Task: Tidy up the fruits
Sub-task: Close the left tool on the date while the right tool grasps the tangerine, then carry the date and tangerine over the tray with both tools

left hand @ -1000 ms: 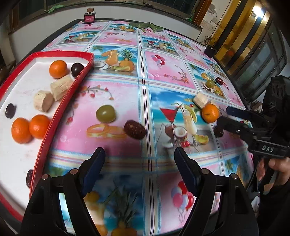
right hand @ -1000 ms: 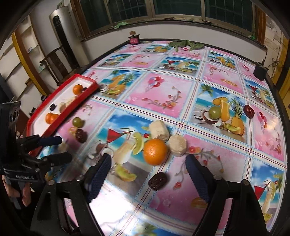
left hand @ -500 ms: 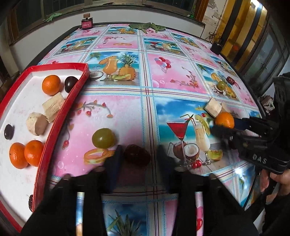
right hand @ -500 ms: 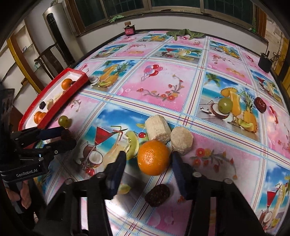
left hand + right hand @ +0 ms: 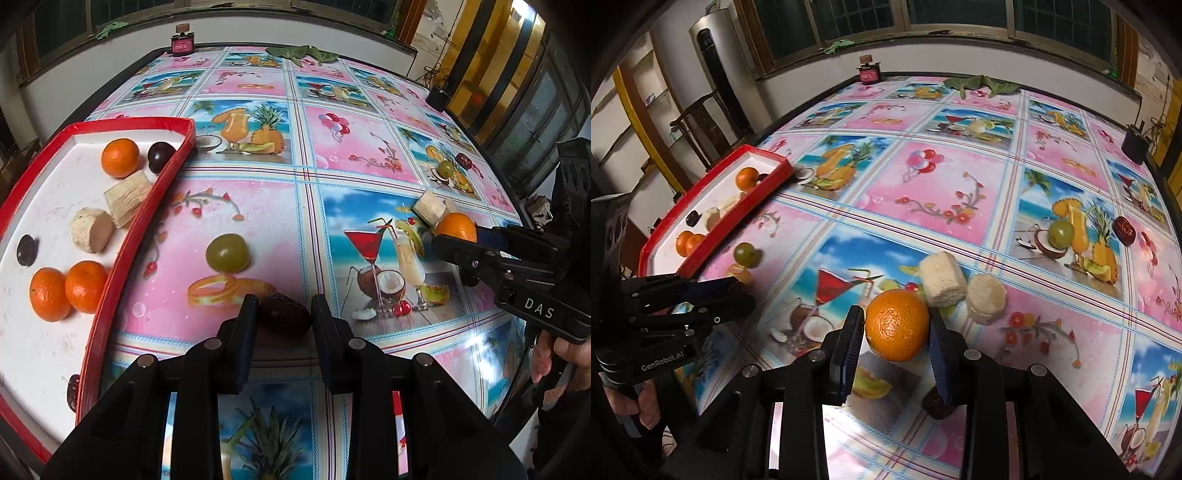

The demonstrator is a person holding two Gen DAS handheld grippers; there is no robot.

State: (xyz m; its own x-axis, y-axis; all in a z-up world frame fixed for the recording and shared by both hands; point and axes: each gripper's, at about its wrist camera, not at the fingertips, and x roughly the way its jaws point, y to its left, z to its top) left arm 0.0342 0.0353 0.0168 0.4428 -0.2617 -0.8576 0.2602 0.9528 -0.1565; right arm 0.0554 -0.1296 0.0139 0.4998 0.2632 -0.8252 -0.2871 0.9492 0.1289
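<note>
My left gripper (image 5: 284, 306) is shut on a dark brown date (image 5: 285, 313) on the tablecloth, just right of the red tray (image 5: 133, 236). My right gripper (image 5: 895, 317) is shut on an orange (image 5: 897, 325), which also shows in the left wrist view (image 5: 456, 227). The tray holds three oranges (image 5: 120, 157), two beige cane pieces (image 5: 127, 197) and dark fruits (image 5: 160, 156). A green grape (image 5: 227, 253) lies beyond the left gripper. Two beige pieces (image 5: 938, 278) lie just behind the held orange.
Another dark date (image 5: 936, 404) lies under my right finger. A green fruit (image 5: 1061, 230) and a dark red date (image 5: 1124, 229) lie at the far right. A black cup (image 5: 1134, 144) and a small red item (image 5: 868, 72) stand near the table's far edge.
Both grippers moved forward and closed: the left onto the brown date, the right onto the orange. Both were open a second ago.
</note>
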